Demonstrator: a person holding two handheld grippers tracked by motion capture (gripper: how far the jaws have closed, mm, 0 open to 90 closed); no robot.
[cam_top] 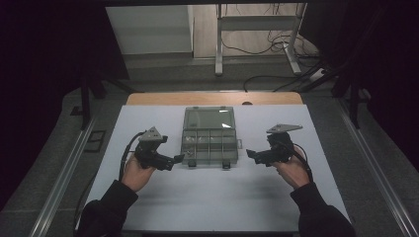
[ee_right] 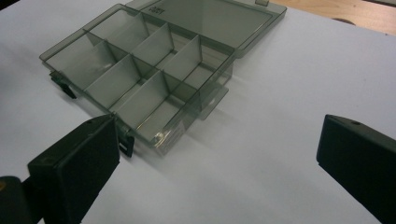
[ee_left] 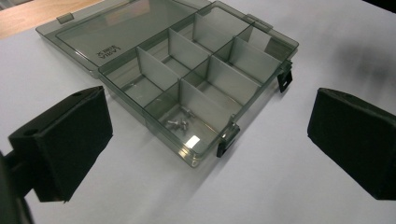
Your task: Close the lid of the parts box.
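Organizer box [ee_left: 187, 79] between both grippers: smoky translucent plastic, glossy, smooth; lid [ee_left: 116, 32] same plastic, reflective; dividers paler, matt grey; latches [ee_left: 226, 140] on box's near edge black plastic; small screws [ee_left: 180, 122] in compartment nearest left gripper [ee_left: 205, 140]: bright metal; jaw pads matt black, slightly grainy; table cover [ee_left: 280, 186] beneath: white, matt, smooth; wood table edge [cam_top: 212, 98] beyond box: light, satin.

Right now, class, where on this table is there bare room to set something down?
Free: the white sheet between the compartment box and the near edge, plus the strips beyond each hand-held gripper towards the side edges. Crowded: the gaps between the box and the left hand-held gripper and the right hand-held gripper.
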